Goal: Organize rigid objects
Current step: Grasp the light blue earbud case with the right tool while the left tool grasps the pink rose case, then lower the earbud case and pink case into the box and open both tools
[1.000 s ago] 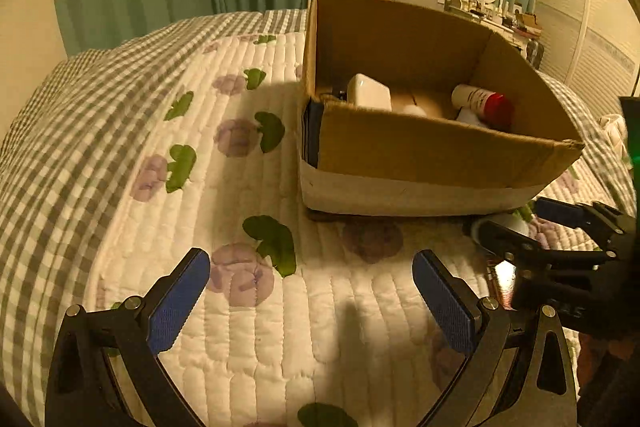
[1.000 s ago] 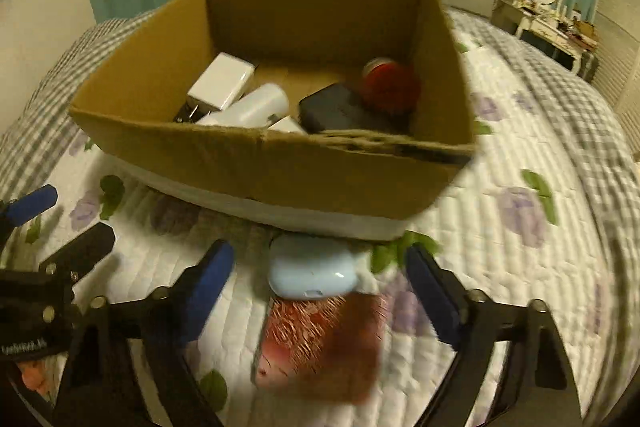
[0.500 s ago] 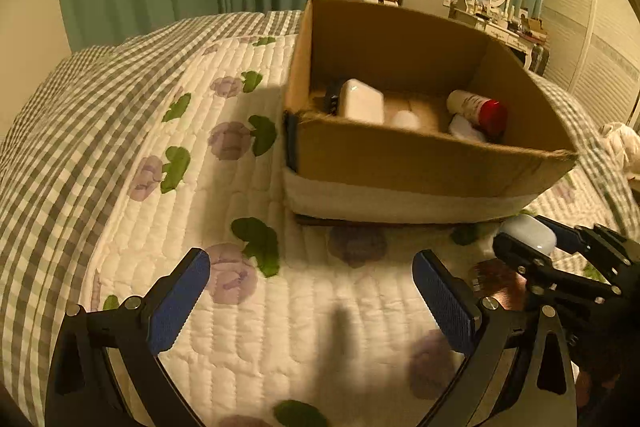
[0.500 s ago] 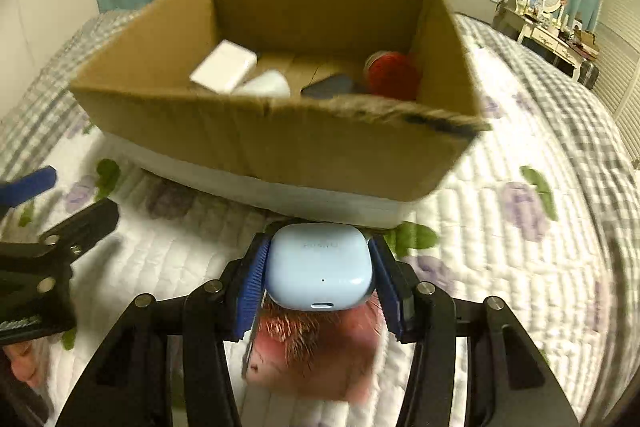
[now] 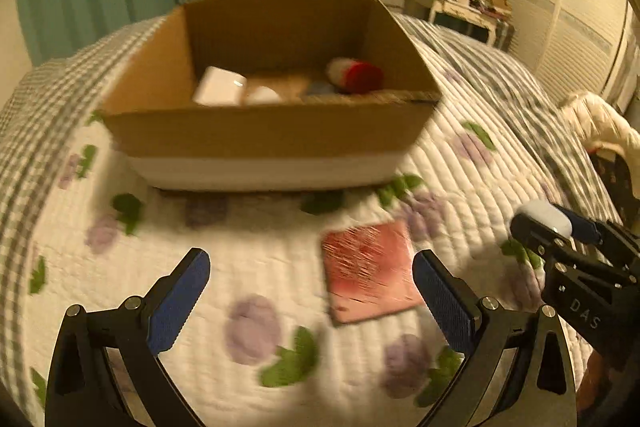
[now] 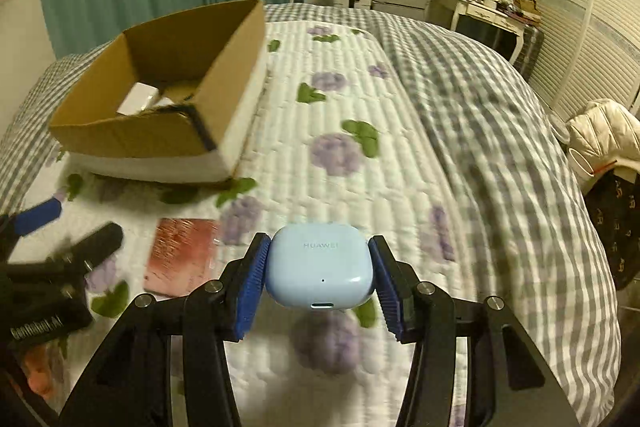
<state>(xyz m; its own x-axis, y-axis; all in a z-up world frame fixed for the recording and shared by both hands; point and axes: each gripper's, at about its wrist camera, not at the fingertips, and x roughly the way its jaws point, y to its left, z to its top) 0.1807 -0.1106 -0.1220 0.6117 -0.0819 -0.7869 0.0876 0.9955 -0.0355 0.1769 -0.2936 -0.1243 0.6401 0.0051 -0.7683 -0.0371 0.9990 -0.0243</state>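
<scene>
Earbud case in the right tool
Right tool (image 6: pixel 320 277) clamps the blue earbud case (image 6: pixel 320 273); left tool (image 5: pixel 310 293) gapes above the bed (image 5: pixel 280 267).

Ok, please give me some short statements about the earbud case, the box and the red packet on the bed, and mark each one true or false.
1. The right gripper holds the light blue earbud case between its jaws. True.
2. The left gripper holds the red packet. False: its jaws are open and empty, and the packet lies flat on the quilt.
3. The cardboard box is empty. False: a white block and a red-capped container lie inside.
4. The earbud case is outside the box. True.
</scene>
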